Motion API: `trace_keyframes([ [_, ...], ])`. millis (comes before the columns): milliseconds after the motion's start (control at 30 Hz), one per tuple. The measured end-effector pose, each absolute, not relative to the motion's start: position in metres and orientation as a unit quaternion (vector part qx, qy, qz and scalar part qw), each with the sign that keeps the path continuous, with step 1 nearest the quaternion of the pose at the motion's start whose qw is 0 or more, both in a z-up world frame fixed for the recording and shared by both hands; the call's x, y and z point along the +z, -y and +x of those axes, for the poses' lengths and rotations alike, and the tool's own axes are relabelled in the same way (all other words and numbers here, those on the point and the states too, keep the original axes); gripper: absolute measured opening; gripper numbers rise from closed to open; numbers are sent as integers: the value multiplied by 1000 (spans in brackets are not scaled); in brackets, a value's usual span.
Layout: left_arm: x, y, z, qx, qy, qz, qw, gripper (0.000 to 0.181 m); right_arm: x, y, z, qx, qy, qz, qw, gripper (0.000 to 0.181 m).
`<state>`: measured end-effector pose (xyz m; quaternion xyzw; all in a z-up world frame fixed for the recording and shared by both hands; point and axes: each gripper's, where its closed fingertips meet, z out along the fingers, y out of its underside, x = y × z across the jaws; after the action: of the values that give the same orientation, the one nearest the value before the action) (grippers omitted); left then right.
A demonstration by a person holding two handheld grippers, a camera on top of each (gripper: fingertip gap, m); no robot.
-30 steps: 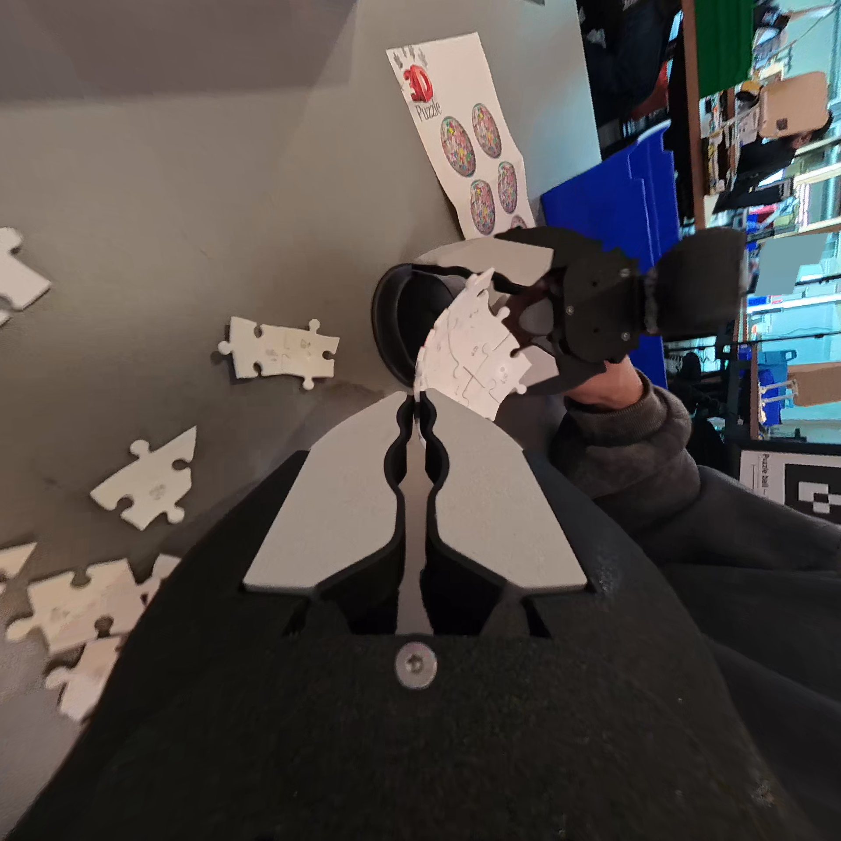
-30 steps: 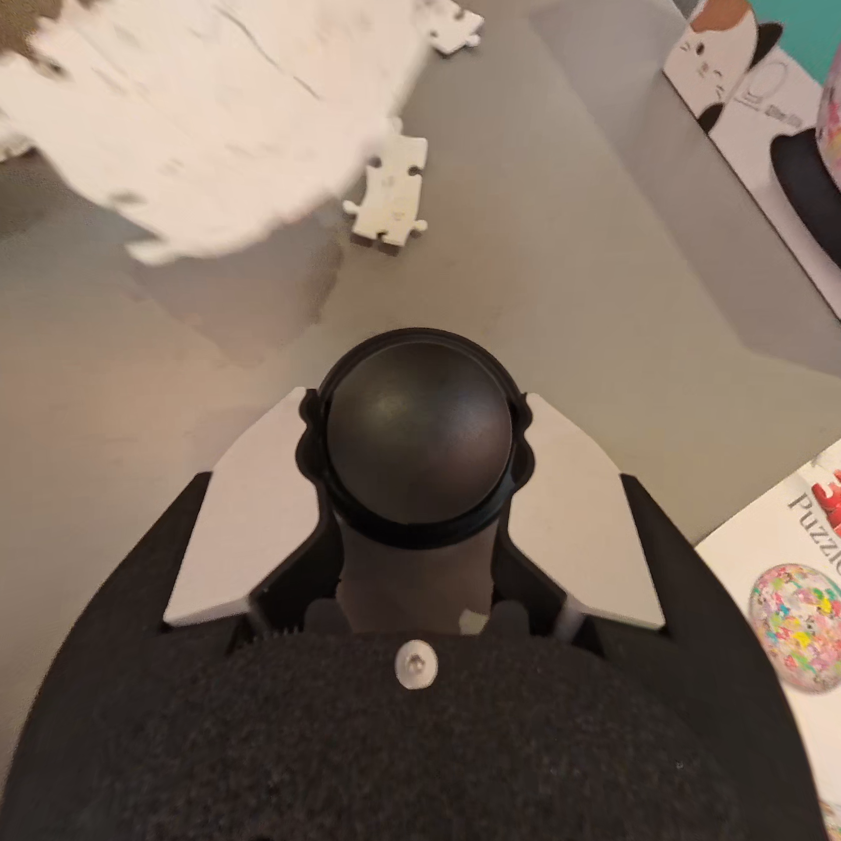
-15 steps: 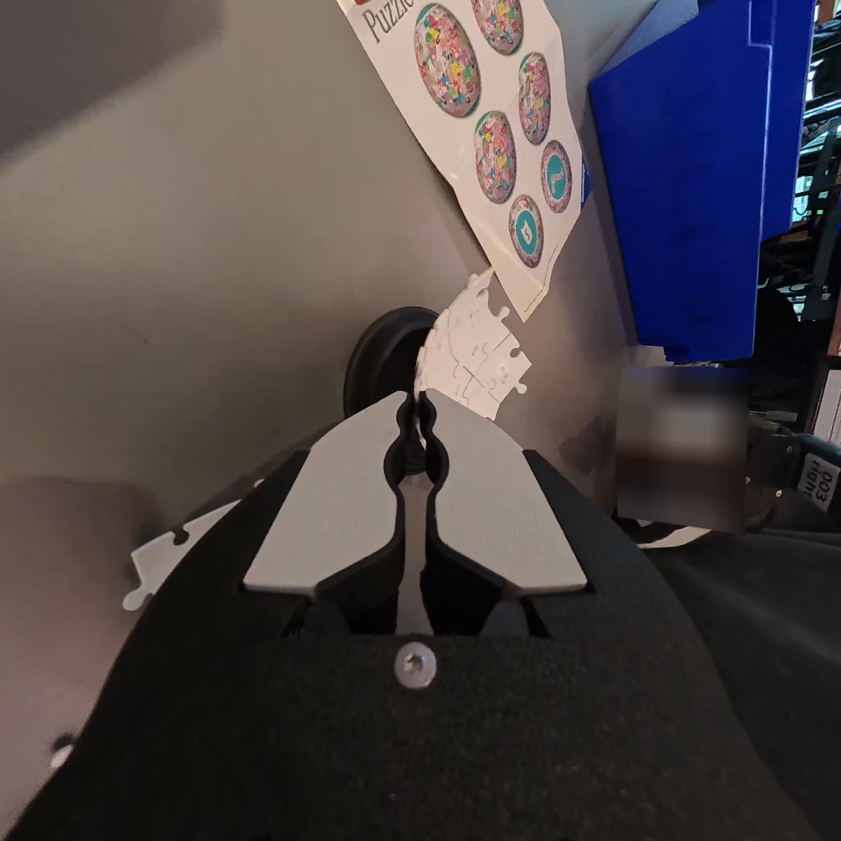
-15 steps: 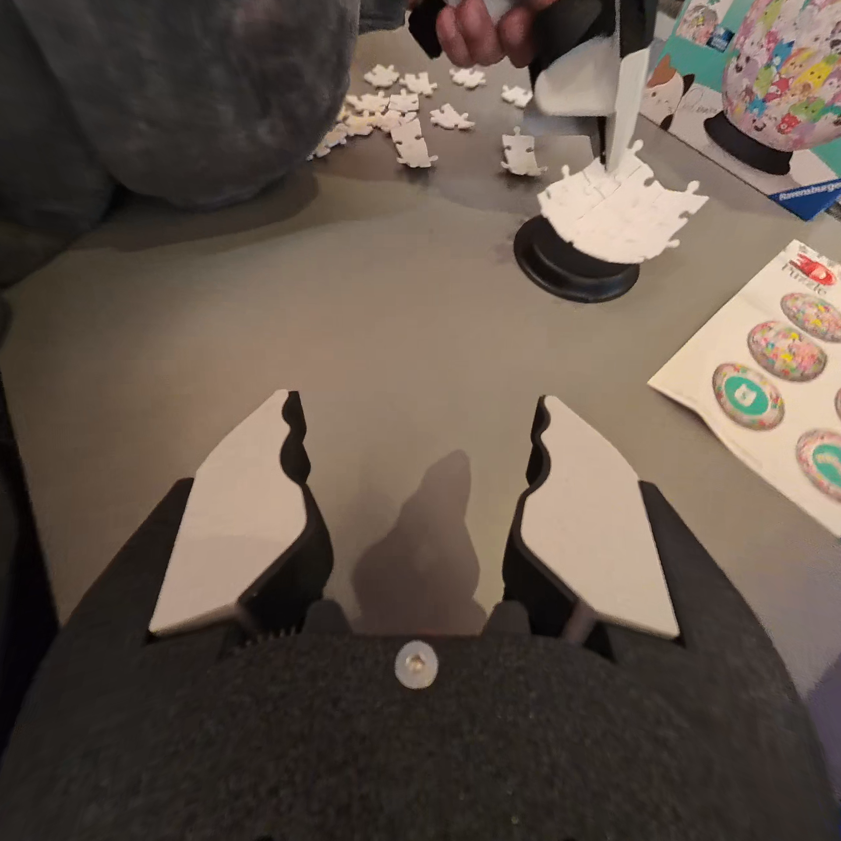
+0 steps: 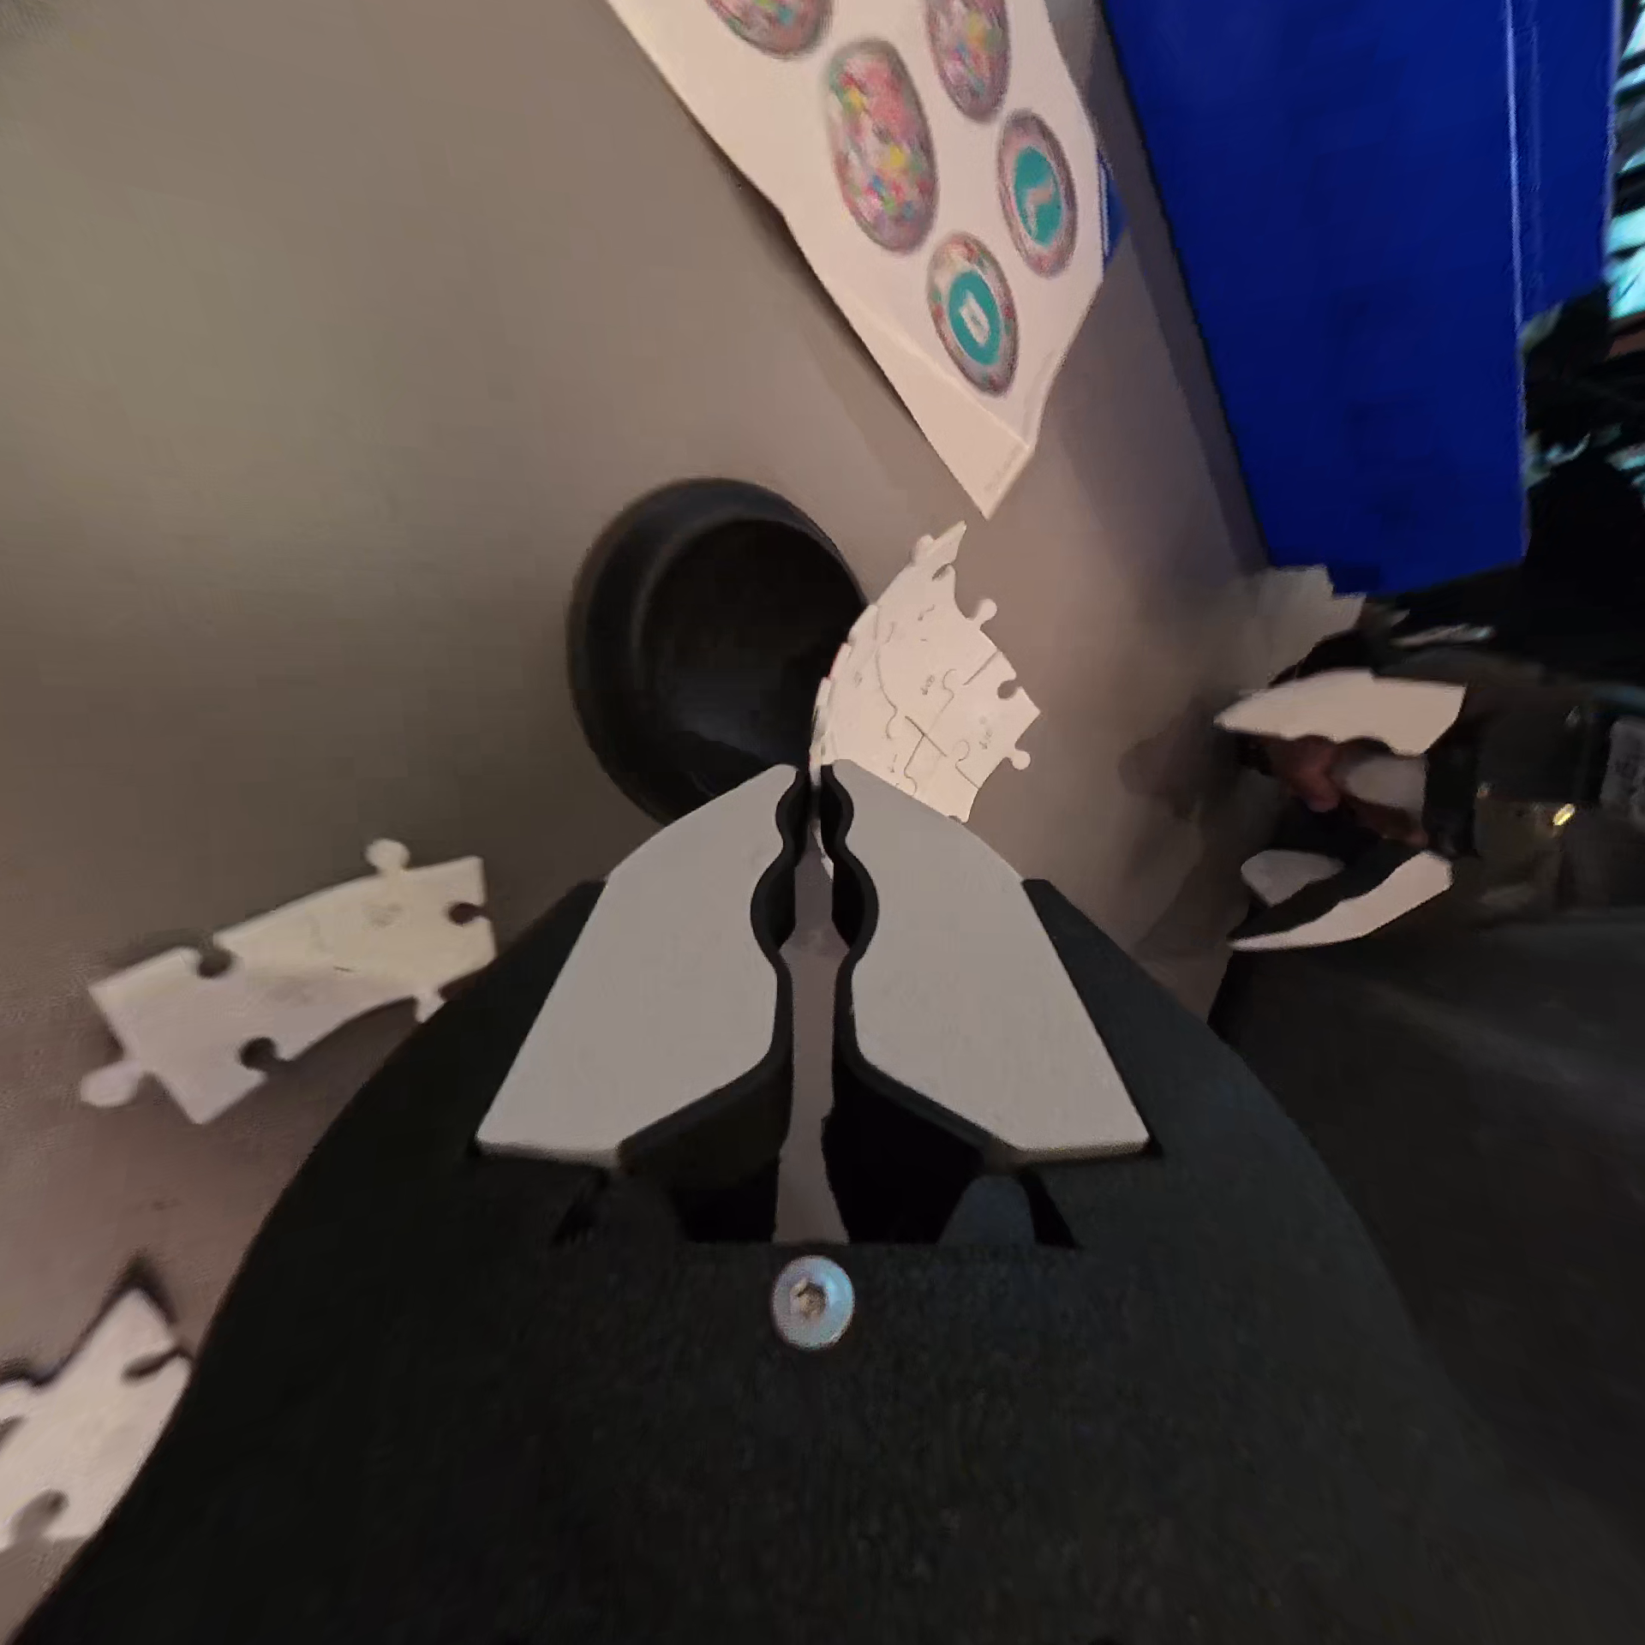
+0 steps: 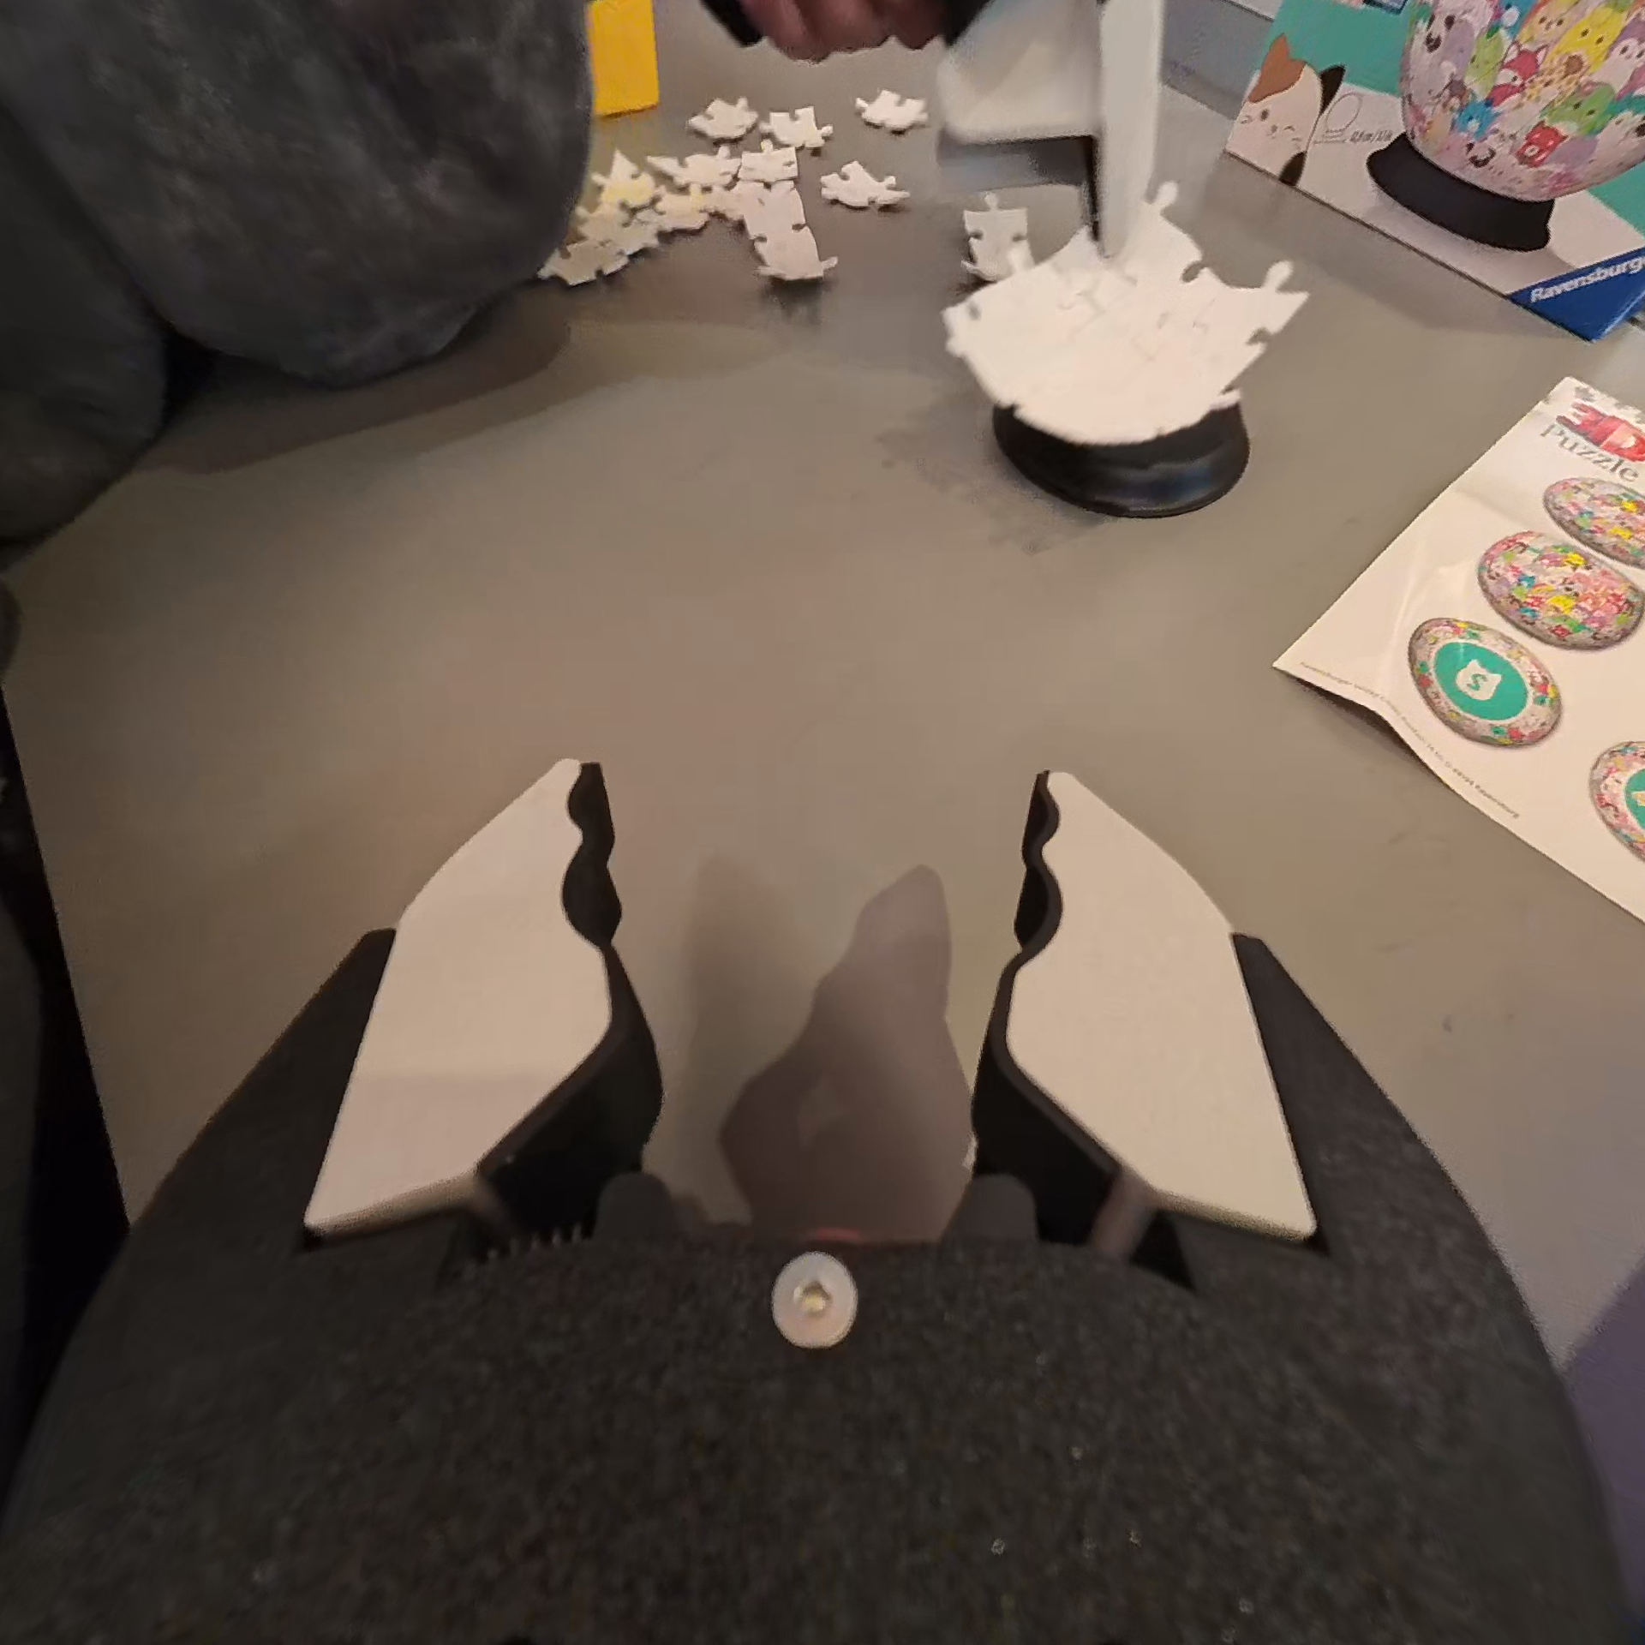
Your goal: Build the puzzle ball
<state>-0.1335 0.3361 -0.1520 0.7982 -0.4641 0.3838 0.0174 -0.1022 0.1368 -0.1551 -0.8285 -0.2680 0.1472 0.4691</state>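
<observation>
The left gripper (image 5: 817, 788) is clenched on the edge of the curved white puzzle section (image 5: 930, 712), its fingers (image 5: 676, 961) pinched nearly together on the rim. The section is held over the black stand (image 6: 1122, 463) and, in the right wrist view, seems to sit in its cup, though blur leaves the contact uncertain. The right gripper (image 6: 814, 810) is released, with its fingers (image 6: 498, 1006) spread wide over bare bench (image 6: 712, 623) and nothing between them, well short of the stand. Loose pieces (image 6: 757, 196) are scattered farther back on the bench, and one larger joined piece (image 5: 294, 979) lies just beside the left gripper. An instruction sheet (image 6: 1513, 668) and the puzzle box (image 6: 1469, 160) lie to the right. The step in hand is judged to be seating the started section on the stand. Next, a loose piece is to be picked up with the free gripper while the section is kept steady.
</observation>
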Motion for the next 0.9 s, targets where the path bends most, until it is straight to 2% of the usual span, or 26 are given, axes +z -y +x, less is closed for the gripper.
trace_keyframes([
  [100,-154,-302,-143,371,505,779,0,2,-157,-135,-100,149,264,-830,467,88],
  [267,-157,-261,-151,402,488,774,26,2,-159,-134,-100,149,266,-834,460,87],
  [467,-174,-248,-167,402,460,790,51,2,-161,-130,-104,135,282,-834,456,87],
  [900,-183,-244,-168,418,427,801,32,4,-159,-126,-102,128,278,-834,460,88],
])
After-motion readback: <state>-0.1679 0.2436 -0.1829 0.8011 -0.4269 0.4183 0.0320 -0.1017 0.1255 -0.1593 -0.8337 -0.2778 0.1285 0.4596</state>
